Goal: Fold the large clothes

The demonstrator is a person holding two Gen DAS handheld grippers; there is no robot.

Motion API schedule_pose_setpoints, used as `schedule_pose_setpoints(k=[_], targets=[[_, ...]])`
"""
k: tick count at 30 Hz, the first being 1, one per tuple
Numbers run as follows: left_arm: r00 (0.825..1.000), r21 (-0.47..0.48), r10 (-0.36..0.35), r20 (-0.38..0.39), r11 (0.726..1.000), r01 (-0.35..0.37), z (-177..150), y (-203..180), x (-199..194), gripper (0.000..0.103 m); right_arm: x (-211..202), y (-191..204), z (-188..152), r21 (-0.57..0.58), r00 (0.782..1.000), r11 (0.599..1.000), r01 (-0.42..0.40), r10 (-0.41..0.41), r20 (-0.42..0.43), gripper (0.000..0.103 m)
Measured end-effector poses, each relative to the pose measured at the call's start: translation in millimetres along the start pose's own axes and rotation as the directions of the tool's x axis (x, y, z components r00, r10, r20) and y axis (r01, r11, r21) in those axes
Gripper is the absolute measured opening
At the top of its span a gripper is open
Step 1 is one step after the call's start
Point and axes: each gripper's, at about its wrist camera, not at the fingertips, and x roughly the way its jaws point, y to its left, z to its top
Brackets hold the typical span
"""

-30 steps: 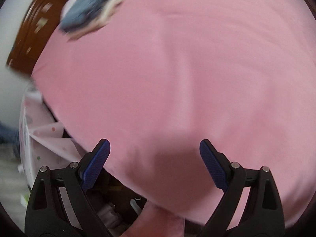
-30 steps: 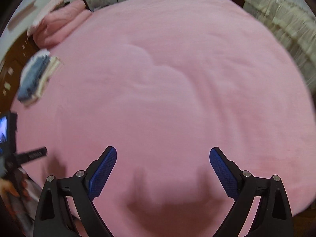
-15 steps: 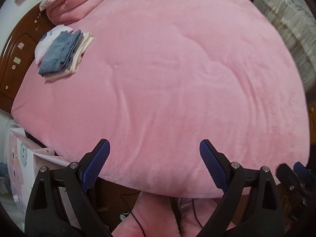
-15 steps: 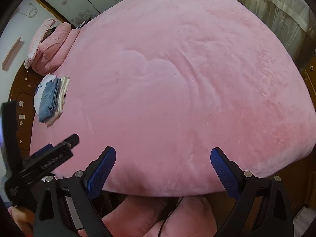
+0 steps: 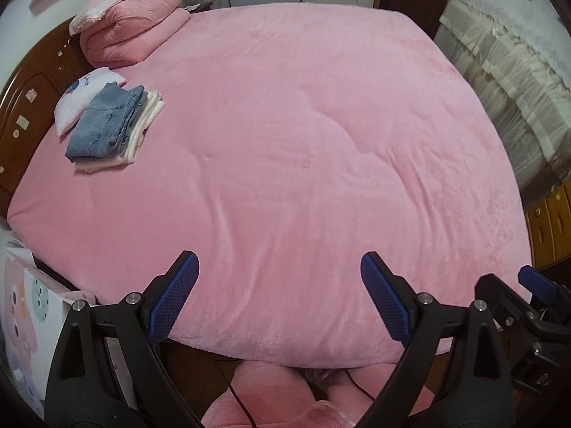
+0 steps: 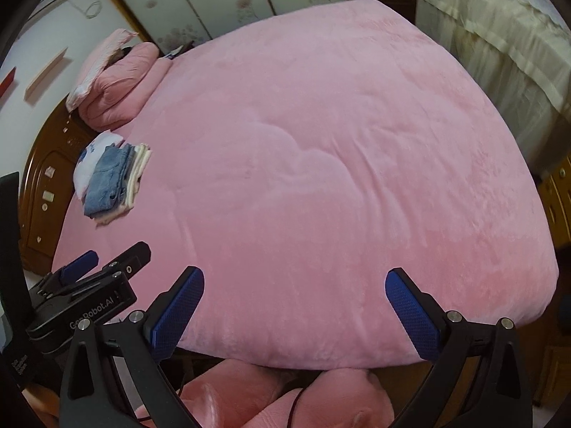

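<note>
A folded stack of clothes, blue jeans [image 5: 105,123] on top of cream garments, lies at the left of the pink bed [image 5: 303,142] near the headboard; it also shows in the right wrist view [image 6: 110,178]. My left gripper [image 5: 278,297] is open and empty above the bed's near edge. My right gripper [image 6: 294,308] is open and empty, also above the near edge. No unfolded garment lies between the jaws. The left gripper's body shows at the lower left of the right wrist view [image 6: 85,296].
A small white pillow [image 5: 84,98] sits beside the stack. A folded pink quilt [image 5: 132,35] lies at the far left corner. A wooden headboard [image 5: 25,107] runs along the left. A cream-covered piece of furniture [image 5: 506,82] stands on the right. A printed box [image 5: 25,324] stands at lower left.
Both grippers have pulled back and up from the bed surface, so the whole bed and the folded stack have come into view. Both stayed open.
</note>
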Motion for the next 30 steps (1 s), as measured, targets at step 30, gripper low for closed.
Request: schedule_pose_setpoints(k=[30], targets=[[0.998,-0.033,-0.055,0.016,0.998,0.055,0,23,-12,0.102,-49,60,25,-0.160,0.996,0.985,0.061,-0.051,0.066,0.103]])
